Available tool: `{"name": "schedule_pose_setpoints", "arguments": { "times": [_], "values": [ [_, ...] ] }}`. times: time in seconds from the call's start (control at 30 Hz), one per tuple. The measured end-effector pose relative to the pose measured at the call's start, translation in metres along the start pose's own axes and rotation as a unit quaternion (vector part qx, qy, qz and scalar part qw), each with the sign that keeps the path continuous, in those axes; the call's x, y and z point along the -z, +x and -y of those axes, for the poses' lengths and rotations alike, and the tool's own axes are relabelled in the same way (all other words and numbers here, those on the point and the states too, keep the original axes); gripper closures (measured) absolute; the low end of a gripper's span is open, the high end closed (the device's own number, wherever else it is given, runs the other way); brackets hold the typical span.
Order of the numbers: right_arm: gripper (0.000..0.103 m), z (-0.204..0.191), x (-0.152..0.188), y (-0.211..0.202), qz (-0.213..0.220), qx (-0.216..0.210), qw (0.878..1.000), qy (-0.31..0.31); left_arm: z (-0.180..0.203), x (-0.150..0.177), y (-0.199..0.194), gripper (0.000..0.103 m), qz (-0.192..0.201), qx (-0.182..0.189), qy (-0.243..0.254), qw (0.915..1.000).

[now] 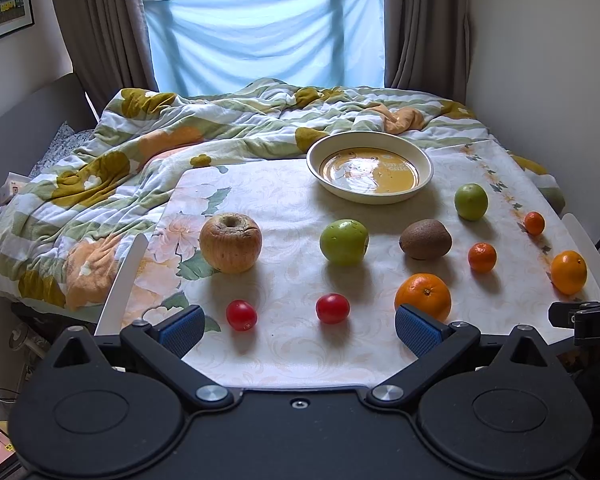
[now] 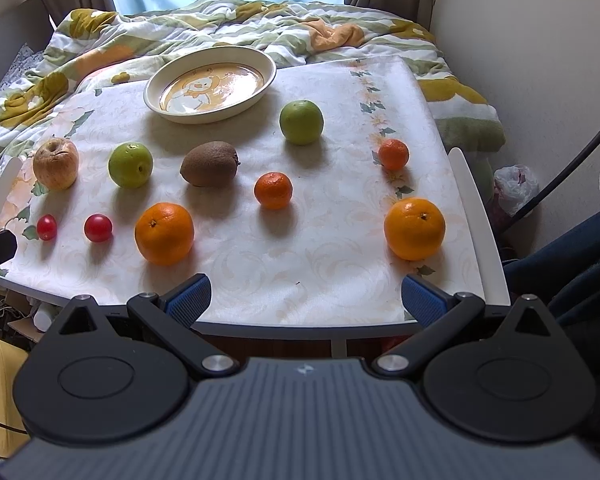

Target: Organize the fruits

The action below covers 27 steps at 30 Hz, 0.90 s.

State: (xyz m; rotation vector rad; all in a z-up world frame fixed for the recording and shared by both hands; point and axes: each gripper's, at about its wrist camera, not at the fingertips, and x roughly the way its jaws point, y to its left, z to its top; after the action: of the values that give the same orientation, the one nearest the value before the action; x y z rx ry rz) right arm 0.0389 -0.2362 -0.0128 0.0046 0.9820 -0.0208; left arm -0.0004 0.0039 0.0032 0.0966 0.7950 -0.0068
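Note:
Fruits lie spread on a small table covered with a floral cloth (image 1: pixel 292 208). A wrinkled apple (image 1: pixel 231 242) sits at the left, a green apple (image 1: pixel 344 241) in the middle, a kiwi (image 1: pixel 425 239) to its right. Two red tomatoes (image 1: pixel 241 315) (image 1: pixel 332 308) and a large orange (image 1: pixel 423 295) lie nearest. An empty cream plate (image 1: pixel 370 172) (image 2: pixel 210 84) stands at the back. My left gripper (image 1: pixel 300 330) is open and empty above the table's near edge. My right gripper (image 2: pixel 306 300) is open and empty at the table's front edge, with an orange (image 2: pixel 415 228) ahead right.
A second green apple (image 2: pixel 301 122), two small mandarins (image 2: pixel 273 190) (image 2: pixel 393 154) and another orange (image 2: pixel 164 233) lie on the cloth. A rumpled floral quilt (image 1: pixel 100 168) covers the bed behind and left. Walls close in at the right. A cable (image 2: pixel 572 168) hangs at the right.

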Motion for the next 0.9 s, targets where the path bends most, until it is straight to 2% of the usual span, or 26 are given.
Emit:
{"name": "schedule_pose_setpoints", "arguments": {
  "times": [0.9],
  "values": [
    [0.000,0.0078,0.0033,-0.0020,-0.001,0.004,1.000,0.008,0.0022,0.0005,-0.0002,0.000,0.000,0.000,0.001,1.0000]
  ]
}}
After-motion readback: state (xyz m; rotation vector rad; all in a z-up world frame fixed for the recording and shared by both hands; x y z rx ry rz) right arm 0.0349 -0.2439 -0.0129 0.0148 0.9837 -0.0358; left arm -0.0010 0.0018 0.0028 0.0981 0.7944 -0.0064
